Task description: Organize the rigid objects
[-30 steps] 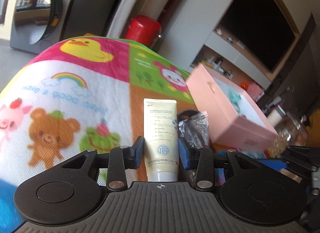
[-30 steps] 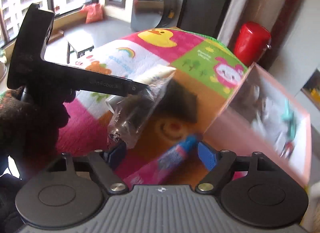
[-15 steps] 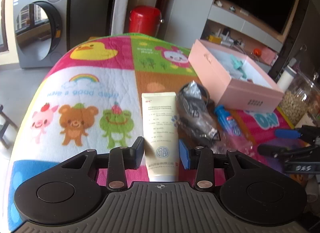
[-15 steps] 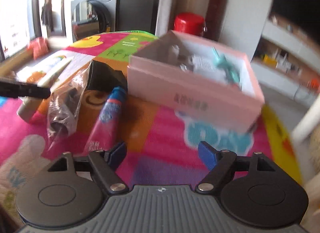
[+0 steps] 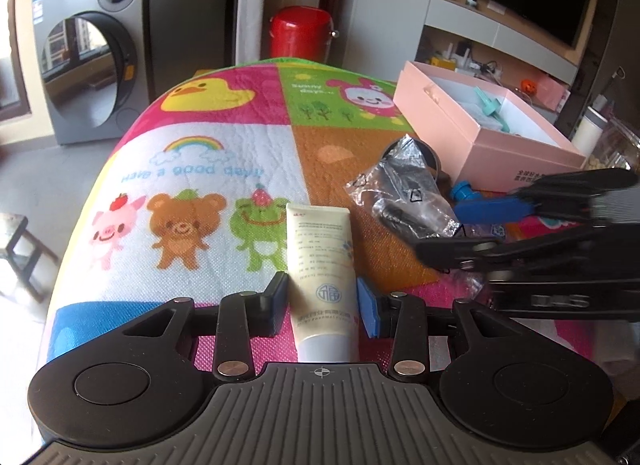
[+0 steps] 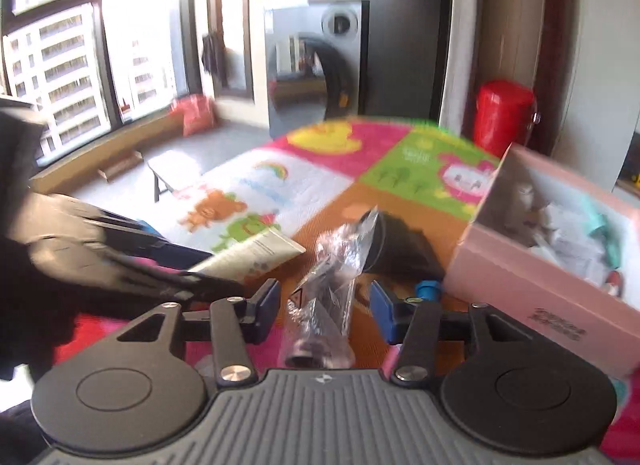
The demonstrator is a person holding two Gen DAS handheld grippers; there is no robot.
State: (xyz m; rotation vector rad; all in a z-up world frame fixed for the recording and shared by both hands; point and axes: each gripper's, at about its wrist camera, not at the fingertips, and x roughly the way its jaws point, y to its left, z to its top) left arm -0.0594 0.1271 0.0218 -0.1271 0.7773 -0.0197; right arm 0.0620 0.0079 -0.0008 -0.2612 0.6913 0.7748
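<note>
— Cream plastic tube [image 5: 322, 265], staying clenched in the left hand-held gripper [image 5: 322, 299], cap end pointing to six o'clock. Riding along with that hand since a second ago, never shifting between the blue pads.

— Lifting off the cartoon mat [image 5: 192, 169] on the tabletop, or dragging across it?

— Failing to tell from here. Looking more at the right hand-held gripper [image 6: 322, 305] anyway. Facing the pink box [image 6: 520, 285] half a second ago with nothing between the pads; now swinging back and framing the clear bag [image 6: 328, 277] with the black part inside.

— Grasping it already?

— Closing in, not pinching yet. Leaving a gap on both sides of the crinkled plastic, though narrowing fast compared with the wide spread of a second ago.

— Meaning what for the tidying?

— Probably committing to the bag as the next pick, with the tube already secured on the other side. Likely heading for the box, sitting open at two o'clock from the tube in the left view and at three o'clock from the bag in the right one.

— Leaving anything behind?

— Leaving the blue-capped tube [image 5: 464, 189], lying at two o'clock from the cream one, just short of the box wall, and the dark round piece [image 6: 404, 249] at one o'clock behind the bag.
</note>
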